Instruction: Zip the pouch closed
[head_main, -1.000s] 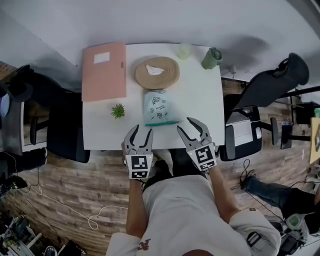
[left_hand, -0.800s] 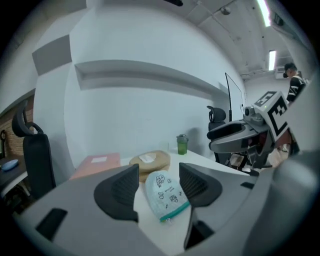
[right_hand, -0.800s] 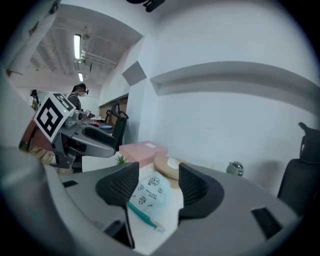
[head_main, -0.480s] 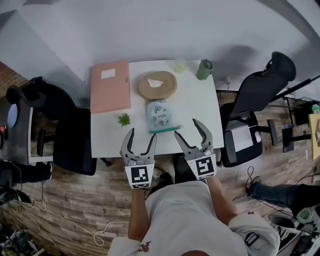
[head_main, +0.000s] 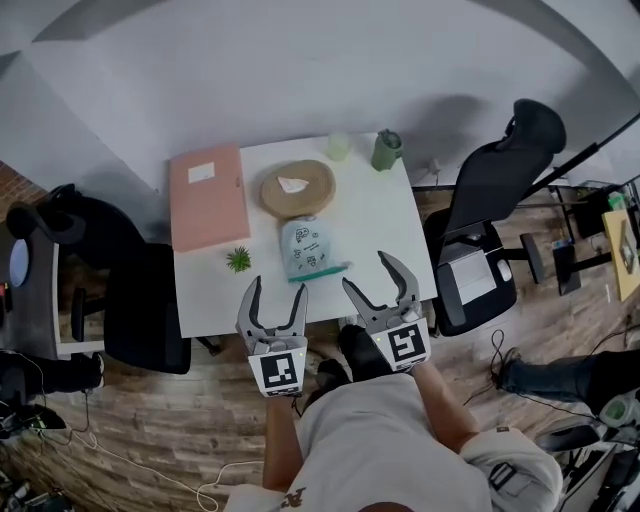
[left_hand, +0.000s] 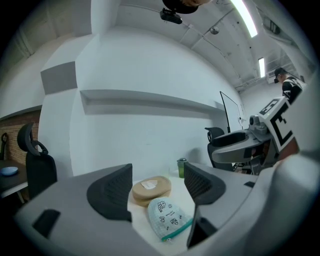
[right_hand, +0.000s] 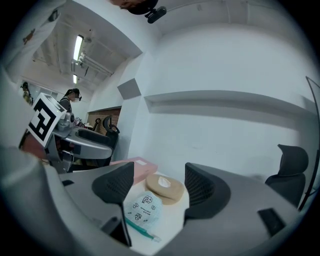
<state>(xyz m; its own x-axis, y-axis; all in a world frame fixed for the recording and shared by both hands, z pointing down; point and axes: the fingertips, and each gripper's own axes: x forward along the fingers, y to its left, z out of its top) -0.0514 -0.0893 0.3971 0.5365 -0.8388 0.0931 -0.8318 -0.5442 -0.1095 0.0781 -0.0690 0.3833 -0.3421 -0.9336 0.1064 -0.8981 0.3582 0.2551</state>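
A pale blue printed pouch (head_main: 306, 250) with a teal zipper edge lies flat on the white table (head_main: 380, 215), zipper toward the front edge. The pouch (left_hand: 167, 218) also shows low between the jaws in the left gripper view, and the pouch (right_hand: 142, 207) likewise in the right gripper view. My left gripper (head_main: 273, 294) hangs above the table's front edge, jaws just widened, open and empty. My right gripper (head_main: 380, 275) sits beside it to the right, jaws also just widened, open and empty. Both point level over the table, clear of the pouch.
A tan round woven mat (head_main: 297, 189) with a white tag lies behind the pouch. A pink folder (head_main: 206, 196) is at the left, a small green plant (head_main: 238, 260) near it. A pale cup (head_main: 339, 146) and green mug (head_main: 386, 151) stand at the back. Black chairs (head_main: 480, 230) flank the table.
Both grippers have risen away from the table and their jaws have spread wider. The table and pouch look smaller and farther off in the head view.
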